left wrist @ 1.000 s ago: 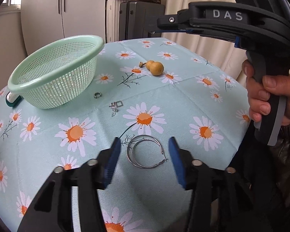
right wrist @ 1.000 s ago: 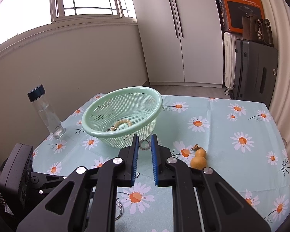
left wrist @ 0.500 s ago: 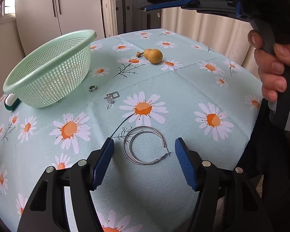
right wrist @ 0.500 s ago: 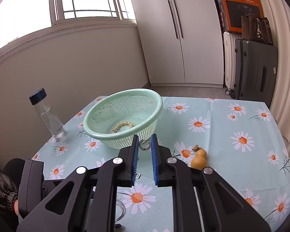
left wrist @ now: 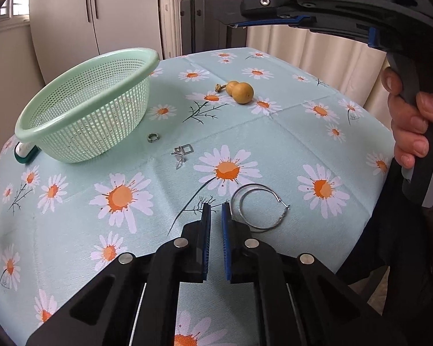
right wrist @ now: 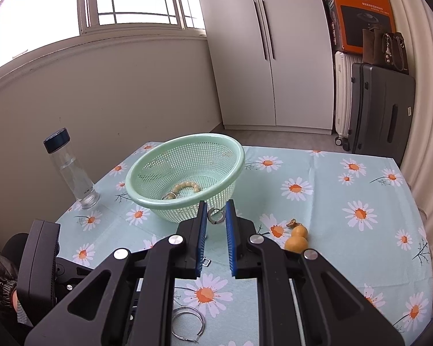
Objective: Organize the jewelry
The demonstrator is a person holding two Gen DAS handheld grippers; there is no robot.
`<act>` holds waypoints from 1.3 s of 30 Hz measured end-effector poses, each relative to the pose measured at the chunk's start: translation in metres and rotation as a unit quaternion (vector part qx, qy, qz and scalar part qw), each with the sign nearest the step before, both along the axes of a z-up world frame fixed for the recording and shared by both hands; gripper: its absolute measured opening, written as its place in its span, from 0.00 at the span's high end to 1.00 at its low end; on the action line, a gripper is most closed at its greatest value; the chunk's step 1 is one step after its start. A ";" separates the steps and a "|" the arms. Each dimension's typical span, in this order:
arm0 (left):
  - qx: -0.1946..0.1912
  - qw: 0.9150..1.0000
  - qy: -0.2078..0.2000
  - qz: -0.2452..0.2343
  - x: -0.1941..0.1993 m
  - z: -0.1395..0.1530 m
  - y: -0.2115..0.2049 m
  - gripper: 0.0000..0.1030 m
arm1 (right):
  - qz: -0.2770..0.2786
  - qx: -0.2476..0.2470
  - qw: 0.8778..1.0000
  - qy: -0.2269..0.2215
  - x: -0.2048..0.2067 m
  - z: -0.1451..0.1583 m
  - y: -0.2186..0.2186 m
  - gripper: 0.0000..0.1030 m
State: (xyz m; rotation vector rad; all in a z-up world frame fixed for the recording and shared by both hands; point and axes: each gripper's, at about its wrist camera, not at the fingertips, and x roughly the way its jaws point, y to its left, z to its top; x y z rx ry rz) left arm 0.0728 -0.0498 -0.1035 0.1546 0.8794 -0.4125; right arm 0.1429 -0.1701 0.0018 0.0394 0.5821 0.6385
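Left gripper point(left wrist: 215, 212) fingers nearly closed on nothing, hoop earrings point(left wrist: 258, 207) flat on the surface just beside at 3 o'clock. Right gripper point(right wrist: 216, 212) fingers narrowly parted, not gripping, small ring point(right wrist: 215, 216) beyond at 12 o'clock, before the basket point(right wrist: 231, 170). Nearer the hoops: left.

Black plastic left gripper point(left wrist: 215, 214), blue ribbed pads point(left wrist: 225, 225), silver pivot screws, right gripper point(right wrist: 216, 216) alike, white "DAS" lettering, bare right hand point(left wrist: 410, 121), dark glossy sleeve.
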 end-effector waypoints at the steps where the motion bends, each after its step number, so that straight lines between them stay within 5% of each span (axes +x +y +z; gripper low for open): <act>1: -0.006 1.000 0.003 0.002 0.001 0.000 0.003 0.93 | 0.000 -0.001 1.000 -0.001 0.000 0.000 0.000 0.86; 3: -0.016 1.000 0.004 0.007 0.000 0.003 0.006 0.92 | -0.003 -0.002 1.000 0.004 0.002 -0.002 -0.001 0.86; 5: -0.049 0.999 0.009 0.001 0.000 0.007 0.008 0.81 | -0.006 0.000 1.000 0.007 0.003 -0.003 -0.002 0.86; 6: -0.059 0.998 0.008 0.001 0.000 0.009 0.008 0.55 | -0.007 0.002 1.000 0.009 0.004 -0.004 -0.003 0.86; 7: -0.061 0.998 0.000 0.003 0.000 0.010 0.007 0.39 | -0.007 0.002 1.000 0.011 0.004 -0.004 -0.003 0.85; 17: -0.020 0.998 0.014 -0.053 0.008 -0.010 -0.032 0.40 | -0.011 0.008 1.000 0.014 0.005 -0.005 -0.013 0.86; 21: 0.014 0.997 -0.024 -0.075 -0.001 -0.017 -0.040 0.40 | -0.013 0.013 1.000 0.016 0.005 -0.006 -0.016 0.85; 25: 0.010 0.997 -0.029 -0.075 0.001 -0.015 -0.037 0.52 | -0.012 0.016 1.000 0.017 0.006 -0.006 -0.018 0.85; 39: -0.014 0.998 -0.038 -0.044 0.001 0.012 -0.014 0.53 | -0.007 0.018 1.000 0.015 0.005 -0.003 -0.016 0.85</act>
